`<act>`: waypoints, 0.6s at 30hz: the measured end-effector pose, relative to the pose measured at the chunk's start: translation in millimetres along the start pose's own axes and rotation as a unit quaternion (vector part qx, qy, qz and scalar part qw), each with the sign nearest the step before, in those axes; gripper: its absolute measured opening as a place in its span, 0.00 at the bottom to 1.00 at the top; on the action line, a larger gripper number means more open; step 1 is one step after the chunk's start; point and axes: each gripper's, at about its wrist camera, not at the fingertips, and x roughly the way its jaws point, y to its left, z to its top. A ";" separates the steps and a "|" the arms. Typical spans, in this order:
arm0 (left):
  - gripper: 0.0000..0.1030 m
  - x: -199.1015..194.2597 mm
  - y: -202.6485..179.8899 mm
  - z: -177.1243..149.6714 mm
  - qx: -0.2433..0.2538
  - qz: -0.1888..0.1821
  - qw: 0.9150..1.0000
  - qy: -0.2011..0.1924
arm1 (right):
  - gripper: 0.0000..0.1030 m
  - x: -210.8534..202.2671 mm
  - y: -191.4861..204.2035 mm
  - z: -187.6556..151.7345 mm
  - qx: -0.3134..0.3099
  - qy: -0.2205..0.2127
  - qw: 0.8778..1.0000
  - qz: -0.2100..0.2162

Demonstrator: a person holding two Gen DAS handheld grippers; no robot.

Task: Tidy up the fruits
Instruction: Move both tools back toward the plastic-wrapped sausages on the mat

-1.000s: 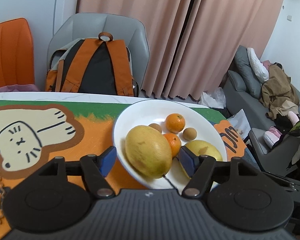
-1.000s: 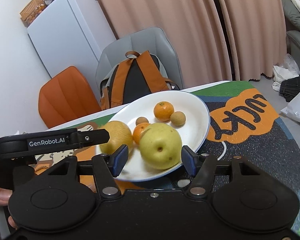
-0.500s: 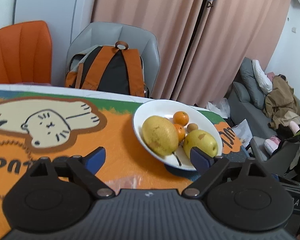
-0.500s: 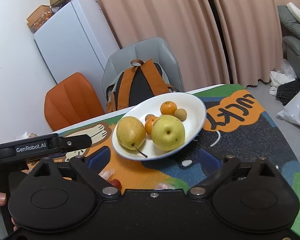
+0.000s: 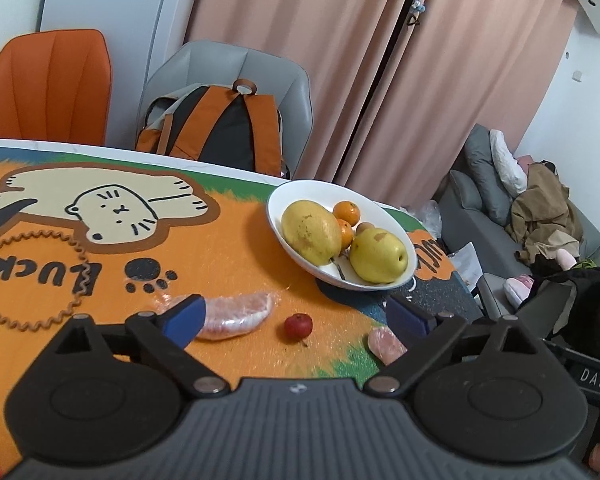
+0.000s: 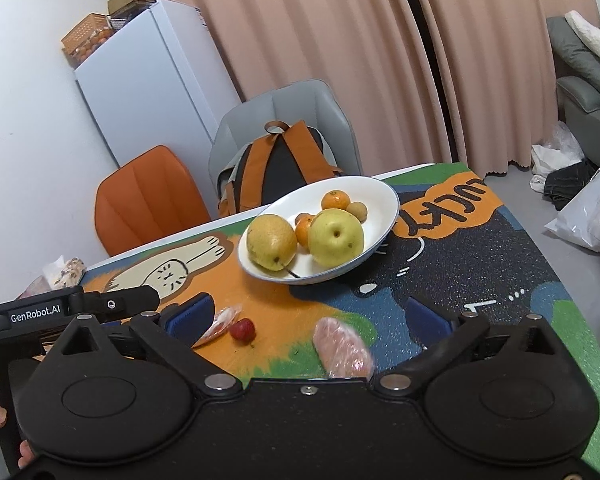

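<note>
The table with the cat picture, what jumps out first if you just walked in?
Probably the white plate heaped with two big yellow pears and small oranges, at the far side of the bright cat mat. Nearer the open grippers lie a tiny red fruit and two plastic-wrapped pink fruit pieces, off the plate.

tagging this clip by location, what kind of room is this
Most likely a lived-in home dining and living room: a white fridge by the wall, a grey sofa piled with clothes, and a table under a cartoon-cat mat holding a white plate of fruit.
</note>
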 end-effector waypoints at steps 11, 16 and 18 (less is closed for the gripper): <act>0.96 -36.9 1.4 -12.7 0.005 -0.003 1.000 -0.016 | 1.00 -24.3 13.9 -8.7 -0.022 0.007 1.000 0.009; 0.96 -47.1 3.8 -19.0 0.010 -0.008 1.000 -0.012 | 1.00 -30.4 18.9 -13.0 -0.028 0.014 0.999 0.017; 0.96 -51.0 5.5 -21.6 0.011 -0.008 1.000 -0.010 | 1.00 -33.0 21.8 -14.3 -0.032 0.016 0.999 0.019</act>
